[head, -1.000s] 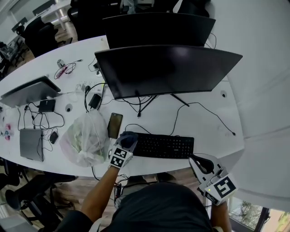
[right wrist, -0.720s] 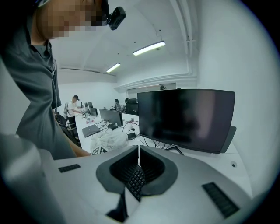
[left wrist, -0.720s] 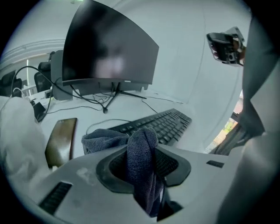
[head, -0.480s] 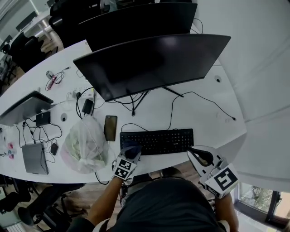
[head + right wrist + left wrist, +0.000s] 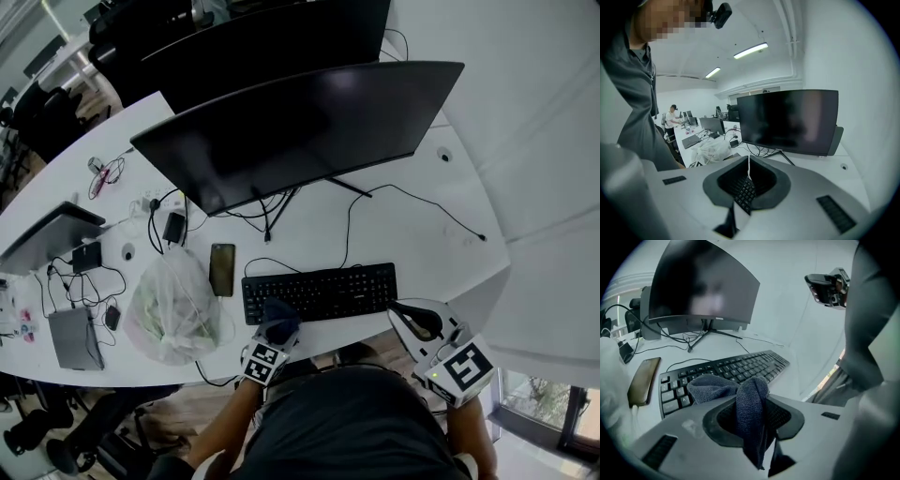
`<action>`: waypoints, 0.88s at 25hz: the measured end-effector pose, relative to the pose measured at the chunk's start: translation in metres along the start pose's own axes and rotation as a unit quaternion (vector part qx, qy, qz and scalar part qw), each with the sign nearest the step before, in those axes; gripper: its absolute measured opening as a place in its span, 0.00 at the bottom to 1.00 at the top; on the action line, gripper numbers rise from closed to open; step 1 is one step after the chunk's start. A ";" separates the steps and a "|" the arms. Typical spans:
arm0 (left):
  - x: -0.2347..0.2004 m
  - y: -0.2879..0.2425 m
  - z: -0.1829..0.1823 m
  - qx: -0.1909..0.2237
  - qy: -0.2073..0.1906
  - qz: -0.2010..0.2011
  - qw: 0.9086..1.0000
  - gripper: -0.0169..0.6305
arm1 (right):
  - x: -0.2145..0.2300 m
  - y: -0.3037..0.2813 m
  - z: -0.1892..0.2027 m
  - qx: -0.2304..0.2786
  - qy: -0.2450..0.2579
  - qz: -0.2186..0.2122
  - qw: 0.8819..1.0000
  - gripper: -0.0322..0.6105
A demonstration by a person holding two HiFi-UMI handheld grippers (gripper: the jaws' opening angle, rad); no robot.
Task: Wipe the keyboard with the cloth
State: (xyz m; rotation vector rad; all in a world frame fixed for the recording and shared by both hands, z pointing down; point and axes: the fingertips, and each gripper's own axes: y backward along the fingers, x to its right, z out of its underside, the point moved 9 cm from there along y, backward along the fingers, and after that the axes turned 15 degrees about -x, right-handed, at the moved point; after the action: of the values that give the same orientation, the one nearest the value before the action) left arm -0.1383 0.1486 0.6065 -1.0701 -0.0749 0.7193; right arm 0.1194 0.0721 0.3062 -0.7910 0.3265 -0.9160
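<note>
The black keyboard [image 5: 323, 291] lies on the white desk [image 5: 422, 253] in front of the monitor; in the left gripper view the keyboard [image 5: 726, 371] runs away to the right. My left gripper [image 5: 277, 328] is shut on a dark blue-grey cloth [image 5: 279, 312], over the keyboard's front left part. In that view the cloth [image 5: 749, 401] bunches between the jaws of the left gripper [image 5: 752, 423] and hangs down. My right gripper [image 5: 405, 319] hovers off the keyboard's right end, shut and empty. Past the right gripper [image 5: 749, 176] a strip of the keyboard [image 5: 743, 193] shows.
A large dark monitor [image 5: 300, 127] stands behind the keyboard, a second one behind it. A phone [image 5: 222, 269] and a clear plastic bag [image 5: 173, 300] lie left of the keyboard. Cables, a laptop [image 5: 47, 234] and small devices crowd the far left. The desk edge runs just below both grippers.
My left gripper has carried the cloth from the keyboard's left end rightward and toward its front edge. The right gripper has hardly moved.
</note>
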 end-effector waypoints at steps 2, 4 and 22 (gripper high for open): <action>0.004 0.004 -0.007 0.001 -0.019 -0.007 1.000 0.19 | 0.004 0.001 0.003 -0.005 -0.002 0.000 1.000 0.07; -0.010 0.010 -0.033 0.030 -0.028 -0.029 0.999 0.19 | 0.006 0.002 0.001 -0.005 0.001 -0.004 1.000 0.07; -0.002 -0.009 -0.060 0.046 -0.011 -0.028 0.998 0.19 | 0.018 0.008 0.012 -0.006 0.008 -0.020 1.000 0.07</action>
State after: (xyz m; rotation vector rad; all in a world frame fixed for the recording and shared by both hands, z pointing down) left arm -0.1113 0.0985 0.5846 -0.9683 -0.0895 0.6786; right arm 0.1410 0.0661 0.3099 -0.8040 0.3314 -0.9595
